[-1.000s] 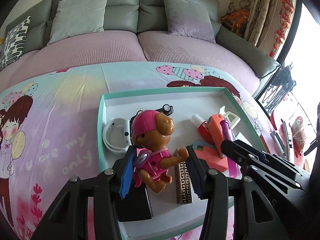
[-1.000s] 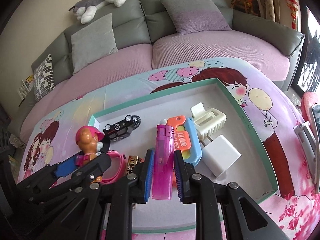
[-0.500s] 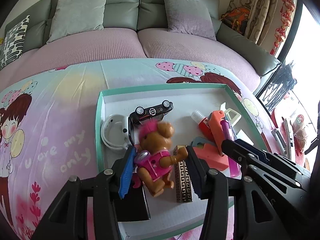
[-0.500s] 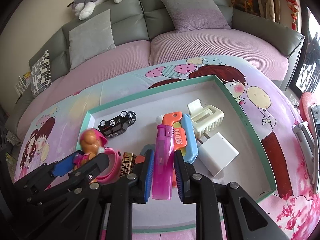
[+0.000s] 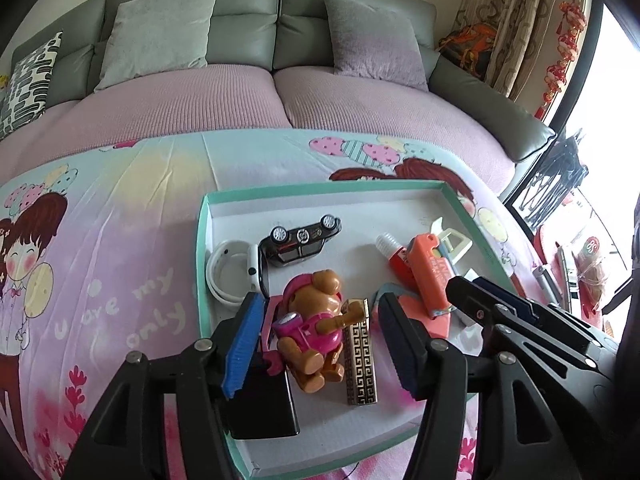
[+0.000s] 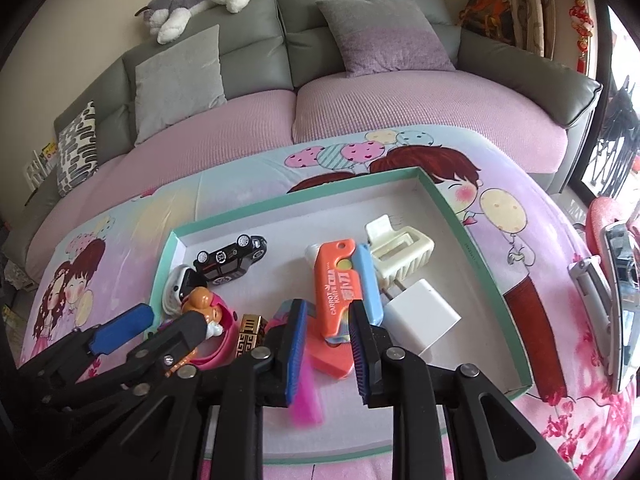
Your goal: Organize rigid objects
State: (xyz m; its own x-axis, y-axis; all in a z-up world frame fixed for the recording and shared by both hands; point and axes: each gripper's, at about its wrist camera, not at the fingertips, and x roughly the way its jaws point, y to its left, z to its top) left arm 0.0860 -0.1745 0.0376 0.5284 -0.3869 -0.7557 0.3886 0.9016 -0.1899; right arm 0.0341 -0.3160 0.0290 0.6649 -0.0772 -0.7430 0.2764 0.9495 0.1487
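A teal-rimmed white tray (image 5: 202, 236) (image 6: 476, 248) holds the objects. My left gripper (image 5: 316, 340) is open around the brown dog toy in pink (image 5: 316, 326), which lies on its back in the tray. My right gripper (image 6: 326, 344) is open; the pink lighter (image 6: 306, 400), blurred, lies just below its left finger. Also in the tray are a gold patterned case (image 5: 360, 356), a black toy car (image 5: 300, 238), an orange toy knife (image 6: 336, 288), a white charger (image 6: 424, 316), a cream hair clip (image 6: 400, 252) and a black box (image 5: 264, 404).
A white ring-shaped band (image 5: 230, 268) lies at the tray's left wall. A grey sofa with cushions (image 6: 360, 40) and a plush dog (image 6: 192, 4) stands behind. Items lie on a red surface (image 6: 616, 280) at the right.
My left gripper lowered the dog toy into the tray and opened. My right gripper opened and let go of the pink lighter, which dropped.
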